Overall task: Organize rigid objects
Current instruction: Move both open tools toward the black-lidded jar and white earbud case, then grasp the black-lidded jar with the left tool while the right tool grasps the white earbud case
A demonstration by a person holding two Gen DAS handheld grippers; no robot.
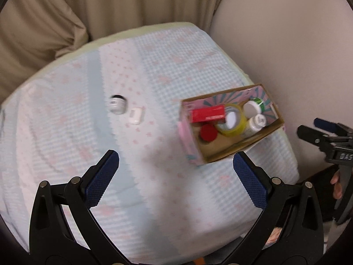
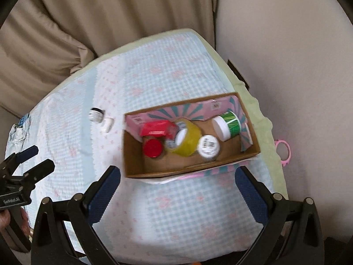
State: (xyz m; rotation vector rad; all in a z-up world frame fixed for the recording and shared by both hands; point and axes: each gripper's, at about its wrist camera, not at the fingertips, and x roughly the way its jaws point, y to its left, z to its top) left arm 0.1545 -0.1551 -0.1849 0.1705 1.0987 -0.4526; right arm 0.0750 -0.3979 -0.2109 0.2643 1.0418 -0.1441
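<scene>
A cardboard box (image 1: 253, 144) (image 2: 132, 154) stands at the table's right side. It holds a red carton (image 1: 208, 113) (image 2: 155, 128), a red-capped jar (image 1: 208, 133) (image 2: 152, 147), a yellow tape roll (image 1: 231, 120) (image 2: 187, 141), a white bottle (image 1: 257, 121) (image 2: 208, 146) and a green tub (image 1: 253, 107) (image 2: 227, 124). Left of the box on the cloth lie a small dark-topped jar (image 1: 117, 104) (image 2: 96, 114) and a white case (image 1: 136, 115) (image 2: 108, 124). My left gripper (image 1: 176, 161) hangs open above the cloth. My right gripper (image 2: 177, 176) is open too, just short of the box.
A blue-and-pink checked cloth (image 1: 154, 198) (image 2: 176, 209) covers the table, with beige curtains (image 1: 110, 4) behind and a pale wall at the right. A pink ring (image 2: 283, 151) hangs at the table's right edge. A hand (image 1: 336, 186) holds the other gripper.
</scene>
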